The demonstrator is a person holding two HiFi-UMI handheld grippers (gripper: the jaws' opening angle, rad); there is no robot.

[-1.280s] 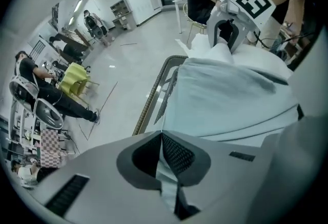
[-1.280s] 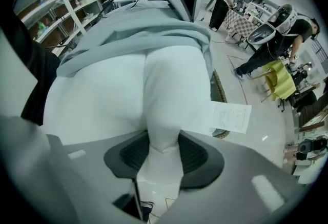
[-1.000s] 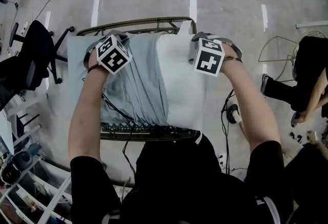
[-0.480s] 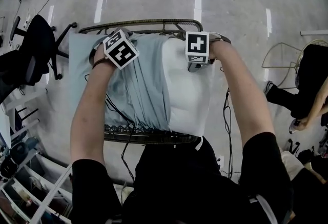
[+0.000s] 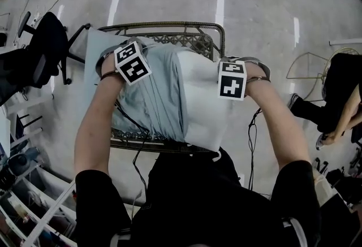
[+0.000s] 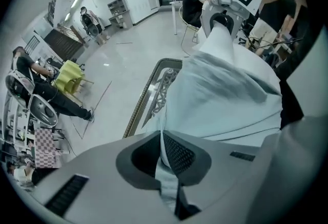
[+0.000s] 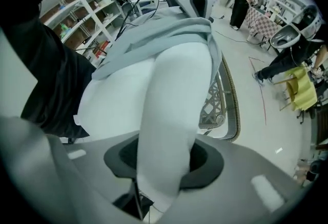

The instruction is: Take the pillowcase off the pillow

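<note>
A white pillow (image 5: 203, 99) lies on a wicker table (image 5: 195, 42), its left half still inside a light blue pillowcase (image 5: 153, 93). My left gripper (image 5: 132, 63) stands over the case's far left corner. In the left gripper view its jaws (image 6: 163, 159) are shut on a thin fold of the blue pillowcase (image 6: 225, 95). My right gripper (image 5: 232, 79) is at the pillow's bare right edge. Its jaws (image 7: 164, 161) have just been closing and now pinch a thick fold of the white pillow (image 7: 169, 105). Both grippers point steeply down.
A black office chair (image 5: 45, 48) stands to the left, and a wire-frame chair (image 5: 308, 62) and a seated person (image 5: 339, 93) to the right. Cables (image 5: 251, 127) hang by the table's right side. Shelves (image 5: 22, 195) fill the lower left.
My right gripper has shifted right and nearer to me, from the pillow's far edge to its right edge. The pillow's far end has drawn back, baring wicker at the far right. The left gripper moved slightly.
</note>
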